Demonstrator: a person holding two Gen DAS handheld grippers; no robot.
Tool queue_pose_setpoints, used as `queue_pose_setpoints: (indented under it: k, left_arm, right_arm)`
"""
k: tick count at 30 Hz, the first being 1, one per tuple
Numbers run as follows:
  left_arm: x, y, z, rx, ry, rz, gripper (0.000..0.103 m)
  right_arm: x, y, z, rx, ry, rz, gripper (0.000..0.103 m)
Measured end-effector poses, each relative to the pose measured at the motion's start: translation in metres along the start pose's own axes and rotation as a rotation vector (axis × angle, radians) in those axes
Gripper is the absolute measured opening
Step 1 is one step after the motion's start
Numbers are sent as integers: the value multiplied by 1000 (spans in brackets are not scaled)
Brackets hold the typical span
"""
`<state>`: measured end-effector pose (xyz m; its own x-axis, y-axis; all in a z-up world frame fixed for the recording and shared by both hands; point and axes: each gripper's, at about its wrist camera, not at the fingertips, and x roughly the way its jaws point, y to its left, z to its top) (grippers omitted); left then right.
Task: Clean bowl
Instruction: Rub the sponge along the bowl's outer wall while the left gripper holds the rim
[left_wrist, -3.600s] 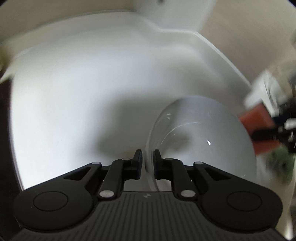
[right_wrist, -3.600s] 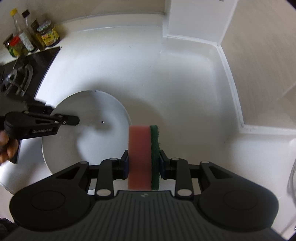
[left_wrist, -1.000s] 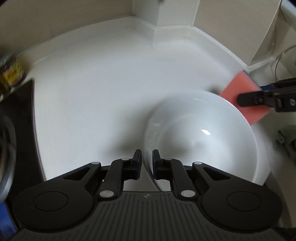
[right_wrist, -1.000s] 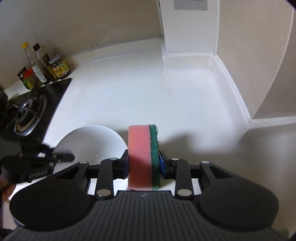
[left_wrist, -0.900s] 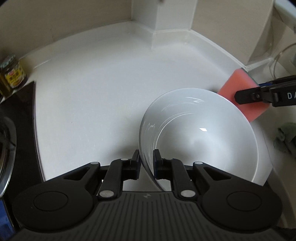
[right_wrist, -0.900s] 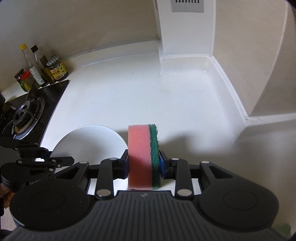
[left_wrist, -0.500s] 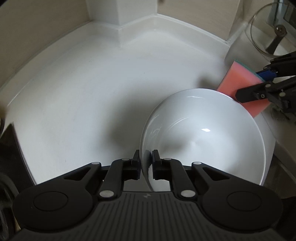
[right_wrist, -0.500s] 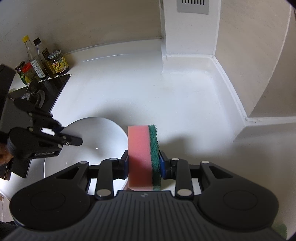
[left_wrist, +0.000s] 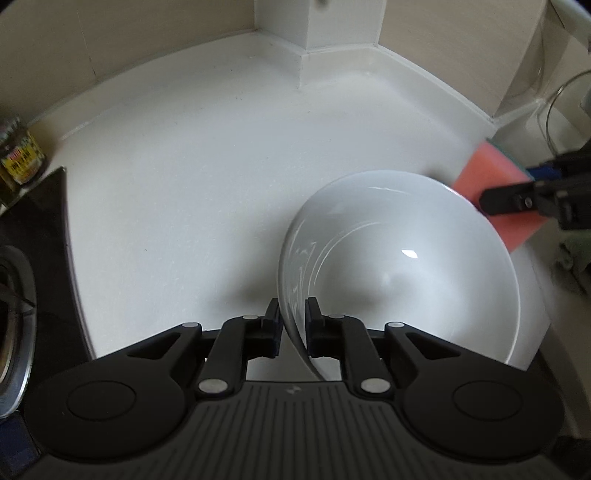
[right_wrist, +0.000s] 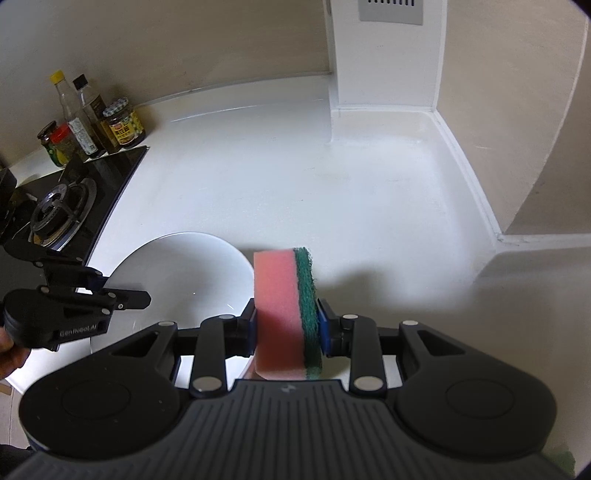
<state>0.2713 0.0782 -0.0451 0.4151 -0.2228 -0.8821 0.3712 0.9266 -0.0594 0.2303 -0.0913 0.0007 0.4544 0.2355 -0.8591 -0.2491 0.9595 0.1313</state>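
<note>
Left gripper (left_wrist: 291, 325): jaws clamped on the near rim of the bowl (left_wrist: 402, 266), one finger inside, one outside. The bowl is plain white, glossy, its inside showing a highlight and faint streaks; it is tilted, held over the white counter (left_wrist: 192, 192). Right gripper (right_wrist: 286, 328): jaws closed on a sponge (right_wrist: 284, 306), pink foam with a green scouring layer on its right face, just beside the bowl's right edge. A gas hob (right_wrist: 59, 210) and condiment bottles (right_wrist: 88, 118) stand far left.

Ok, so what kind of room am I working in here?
A home kitchen, most likely. There is a gas burner set in a black hob, a cluster of sauce bottles against the wall, and a white counter running into a corner.
</note>
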Motion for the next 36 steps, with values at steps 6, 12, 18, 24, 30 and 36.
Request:
queue_pose_setpoints:
  k: [6,12,18,24,30,36]
  left_arm:
    - [-3,2,-2,23,-8,6,14]
    - [-1,3,2,68,-3,-5,13]
    - [3,0,10,222,18,-34,14]
    - [12,17,30,311,44,-167,13]
    - [-5,25,22,126,24,-111,13]
    - [-15,25,2,102,-20,-103,14]
  right_arm:
    - [2,2,5,-29,16,3,27]
    - [3,4,7,-38,24,7,27]
    - [5,3,12,-40,33,7,27]
    - [8,4,16,-48,38,-1,27]
    - [8,-2,15,5,26,16,27]
    - [5,-8,9,44,15,37,27]
